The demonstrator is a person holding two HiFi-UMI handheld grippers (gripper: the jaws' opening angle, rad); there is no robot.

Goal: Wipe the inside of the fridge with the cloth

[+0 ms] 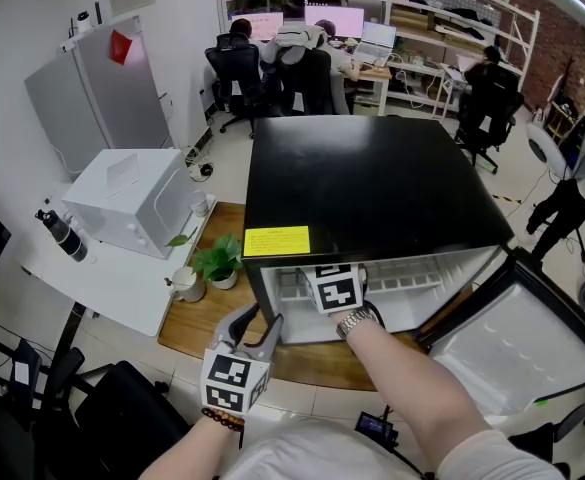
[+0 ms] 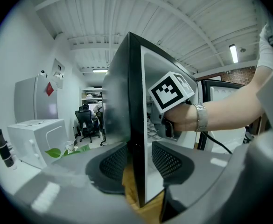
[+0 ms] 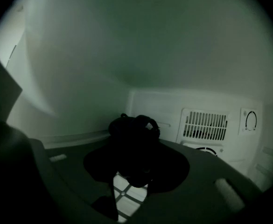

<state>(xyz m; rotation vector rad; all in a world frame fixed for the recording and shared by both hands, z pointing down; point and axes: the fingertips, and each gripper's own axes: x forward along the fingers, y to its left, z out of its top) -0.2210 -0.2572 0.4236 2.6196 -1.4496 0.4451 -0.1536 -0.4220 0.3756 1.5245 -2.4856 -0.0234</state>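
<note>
Fridge corner (image 2: 135, 101), beside plant (image 1: 217, 260), faces left gripper (image 2: 135, 162); right gripper (image 3: 135, 169) apparently clamps cloth (image 3: 134, 132).

Open black fridge, dark cloth inside it

The small fridge (image 1: 372, 183) is a black box with a flat top and a yellow sticker (image 1: 277, 240) at its front left corner. Its door (image 1: 512, 338) is swung wide to the right, white lining facing up. The inside is white, with a vent grille (image 3: 206, 125) and a round dial (image 3: 251, 120) on the back wall. The cloth (image 3: 134, 136) is a dark bunched lump clamped in the right gripper (image 3: 135, 155), just above a white grid shelf (image 3: 127, 197).
</note>
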